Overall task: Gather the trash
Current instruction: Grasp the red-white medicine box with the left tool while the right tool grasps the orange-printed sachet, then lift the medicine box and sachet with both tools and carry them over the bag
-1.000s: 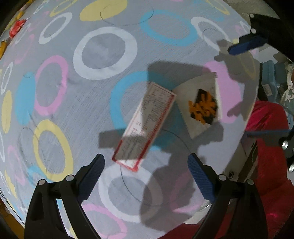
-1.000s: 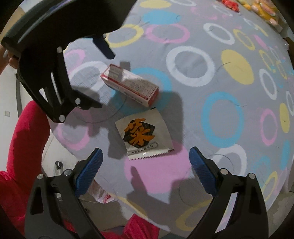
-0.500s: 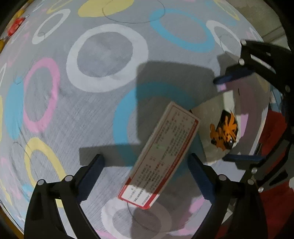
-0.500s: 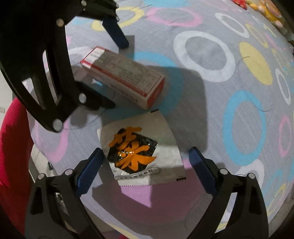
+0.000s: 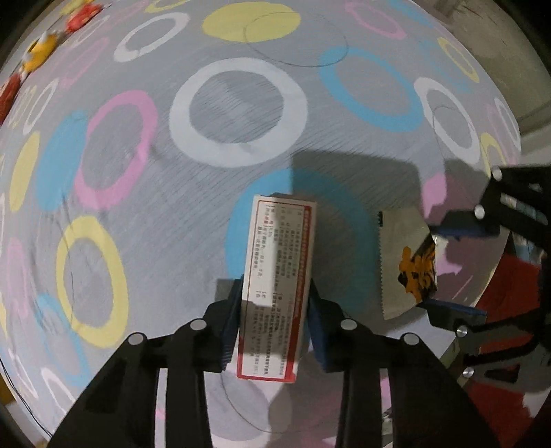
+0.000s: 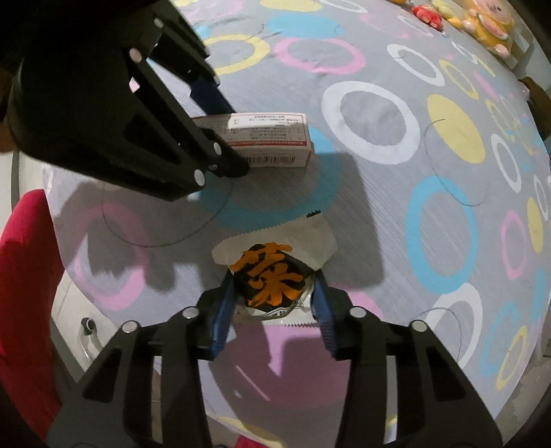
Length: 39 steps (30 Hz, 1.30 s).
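A white cardboard box with a red border [image 5: 275, 286] lies on the grey cloth with coloured rings. My left gripper [image 5: 273, 327] is shut on the box's long sides; the right wrist view shows the box [image 6: 268, 138] held by it. A silver wrapper with a black and orange print [image 6: 272, 279] lies to the right of the box. My right gripper [image 6: 272, 310] is shut on this wrapper, which buckles between the blue pads. In the left wrist view the wrapper [image 5: 403, 265] sits between the right gripper's pads.
The cloth-covered table [image 5: 241, 103] extends far ahead and to the left. Its near edge [image 6: 69, 275] runs beside a red garment [image 6: 24, 293]. Plush toys [image 6: 482, 20] lie at the far edge.
Both grippers moved down and forward and closed: the left on the box, the right on the wrapper. The wrapper has crumpled between the pads.
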Each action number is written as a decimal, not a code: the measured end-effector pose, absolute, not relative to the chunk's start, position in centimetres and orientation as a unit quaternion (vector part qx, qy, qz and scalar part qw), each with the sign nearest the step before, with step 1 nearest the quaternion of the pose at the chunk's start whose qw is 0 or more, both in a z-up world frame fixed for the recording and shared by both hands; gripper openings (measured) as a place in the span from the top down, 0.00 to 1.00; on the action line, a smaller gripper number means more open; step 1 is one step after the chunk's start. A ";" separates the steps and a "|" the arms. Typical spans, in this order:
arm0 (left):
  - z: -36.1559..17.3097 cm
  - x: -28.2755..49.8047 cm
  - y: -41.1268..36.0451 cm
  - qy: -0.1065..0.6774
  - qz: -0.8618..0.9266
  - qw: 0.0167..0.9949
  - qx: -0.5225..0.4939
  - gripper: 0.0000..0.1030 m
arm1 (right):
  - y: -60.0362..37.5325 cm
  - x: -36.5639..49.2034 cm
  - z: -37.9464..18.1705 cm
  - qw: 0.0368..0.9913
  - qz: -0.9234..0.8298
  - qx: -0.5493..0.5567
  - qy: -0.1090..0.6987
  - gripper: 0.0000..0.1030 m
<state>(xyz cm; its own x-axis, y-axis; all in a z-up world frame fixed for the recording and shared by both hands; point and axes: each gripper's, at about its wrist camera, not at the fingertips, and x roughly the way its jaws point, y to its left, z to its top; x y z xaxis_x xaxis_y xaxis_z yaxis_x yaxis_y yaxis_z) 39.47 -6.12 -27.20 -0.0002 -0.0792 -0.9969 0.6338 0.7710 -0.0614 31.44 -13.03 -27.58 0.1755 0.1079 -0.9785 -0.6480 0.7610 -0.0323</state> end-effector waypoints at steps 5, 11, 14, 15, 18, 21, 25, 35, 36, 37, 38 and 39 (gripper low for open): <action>-26.7 39.1 -4.6 0.669 -0.226 0.687 0.171 0.67 | -14.0 31.1 -26.9 0.744 0.244 -0.198 0.590 0.76; -26.2 38.2 -1.9 0.671 -0.202 0.698 0.144 0.68 | -15.0 30.3 -25.7 0.757 0.222 -0.185 0.586 0.80; -25.2 37.8 -0.8 0.667 -0.196 0.707 0.134 0.68 | -15.1 29.4 -24.6 0.766 0.213 -0.179 0.579 0.81; -24.8 37.7 -0.4 0.663 -0.194 0.711 0.133 0.68 | -15.1 29.1 -24.2 0.769 0.210 -0.179 0.576 0.81; -22.7 36.6 0.3 0.650 -0.196 0.723 0.126 0.68 | -15.3 28.5 -22.3 0.782 0.201 -0.179 0.562 0.81; -20.4 36.2 1.3 0.636 -0.193 0.736 0.127 0.68 | -15.2 28.2 -20.7 0.794 0.197 -0.176 0.548 0.81; -17.1 33.0 1.2 0.618 -0.192 0.751 0.131 0.68 | -15.6 26.7 -17.5 0.811 0.192 -0.159 0.529 0.81; -12.9 26.0 -1.3 0.590 -0.198 0.770 0.141 0.68 | -15.5 20.3 -11.3 0.842 0.183 -0.154 0.484 0.81; -13.0 25.6 -1.4 0.590 -0.199 0.769 0.143 0.68 | -15.5 19.8 -11.2 0.843 0.183 -0.153 0.482 0.81; -13.0 24.5 -1.5 0.591 -0.201 0.768 0.145 0.68 | -15.5 19.0 -10.9 0.844 0.182 -0.153 0.480 0.81; -13.0 23.9 -1.5 0.591 -0.201 0.767 0.147 0.68 | -15.4 18.2 -10.6 0.846 0.182 -0.151 0.479 0.81; -13.1 23.0 -1.7 0.593 -0.203 0.765 0.148 0.68 | -15.4 17.5 -10.5 0.846 0.182 -0.151 0.478 0.81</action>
<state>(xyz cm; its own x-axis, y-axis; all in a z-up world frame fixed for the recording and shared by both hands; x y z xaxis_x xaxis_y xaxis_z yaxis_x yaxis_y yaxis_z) 22.95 -1.73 -13.14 0.2154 -0.1347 -0.9672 0.4857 0.8740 -0.0135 17.53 -15.41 -10.47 0.4770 0.1636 -0.8636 -0.4522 0.8882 -0.0815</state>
